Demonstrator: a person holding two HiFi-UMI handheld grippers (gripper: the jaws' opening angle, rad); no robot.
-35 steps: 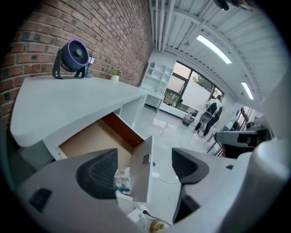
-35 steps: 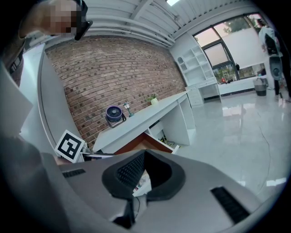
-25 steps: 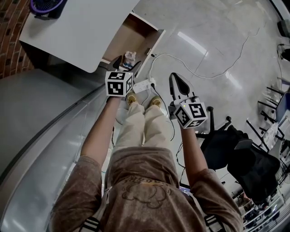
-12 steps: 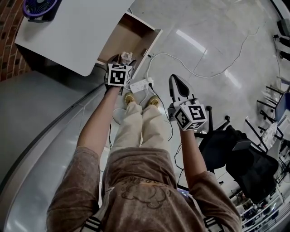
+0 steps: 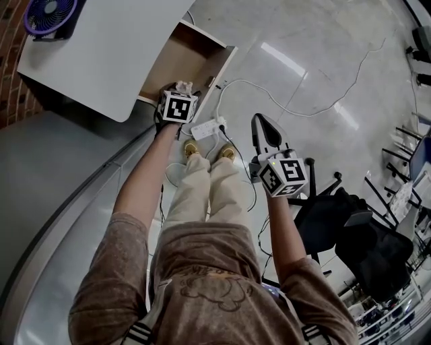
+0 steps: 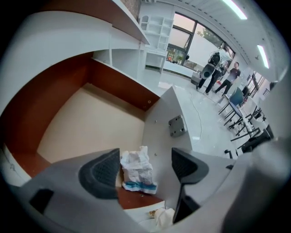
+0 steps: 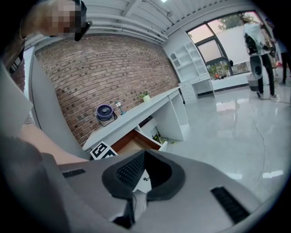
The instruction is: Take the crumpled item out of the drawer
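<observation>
The crumpled item (image 6: 136, 170) is a white wad with a blue stripe. It lies in the near right corner of the open wooden drawer (image 6: 91, 123). My left gripper (image 6: 146, 166) hangs open just above it, one jaw on each side, neither touching it. In the head view the left gripper (image 5: 176, 101) is at the drawer's (image 5: 192, 57) front corner, and the crumpled item (image 5: 182, 87) peeks out beyond its marker cube. My right gripper (image 5: 264, 124) is shut and empty, held over the floor to the right. In its own view the right gripper (image 7: 144, 157) points toward the desk.
The drawer juts from a white desk (image 5: 101, 54) with a purple fan (image 5: 47, 15) on it. A power strip (image 5: 205, 128) and cables lie on the floor by the person's feet. Black office chairs (image 5: 350, 232) stand at the right. People (image 6: 227, 75) stand far off.
My left gripper has moved forward and down to the drawer's front corner, now straddling the crumpled item. The right gripper has barely moved.
</observation>
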